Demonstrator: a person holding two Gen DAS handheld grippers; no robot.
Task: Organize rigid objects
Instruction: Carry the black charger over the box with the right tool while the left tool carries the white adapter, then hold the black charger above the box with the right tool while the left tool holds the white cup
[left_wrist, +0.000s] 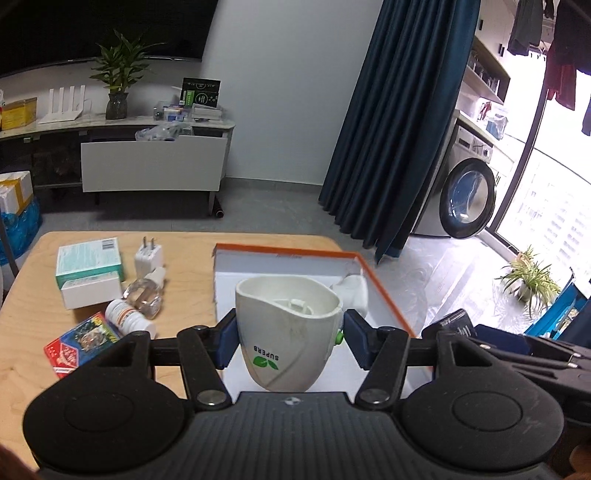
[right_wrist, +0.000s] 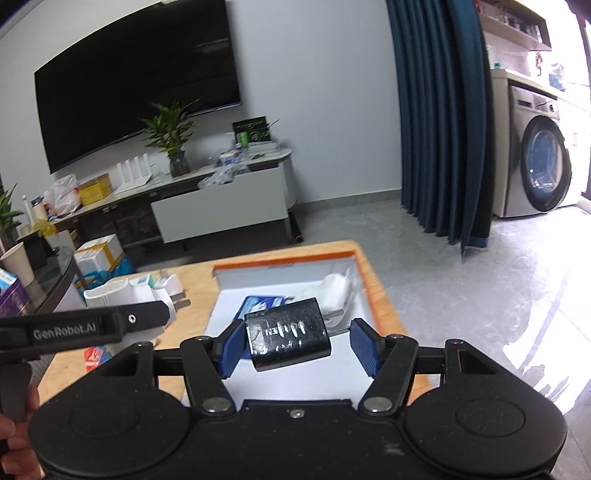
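Observation:
My left gripper (left_wrist: 291, 332) is shut on a white cup-shaped device (left_wrist: 288, 350) with green leaves and "SUPERB" printed upside down, both blue pads pressing its sides. It hangs over the orange-rimmed white box (left_wrist: 288, 252). My right gripper (right_wrist: 297, 345) is shut on a black plug charger (right_wrist: 288, 338), held lengthwise: the left pad is on its body and the prongs point at the right pad. It hovers above the same box (right_wrist: 280, 260), which holds a white adapter (right_wrist: 336, 291) and a blue packet (right_wrist: 258, 306).
On the wooden table (left_wrist: 184, 240), left of the box, lie a teal carton (left_wrist: 88, 260), a white carton (left_wrist: 90, 293), a white plug (left_wrist: 149, 258), a clear refill bottle (left_wrist: 144, 295), a pill bottle (left_wrist: 127, 317) and a red card pack (left_wrist: 83, 341). A hand (right_wrist: 14, 443) shows at the lower left.

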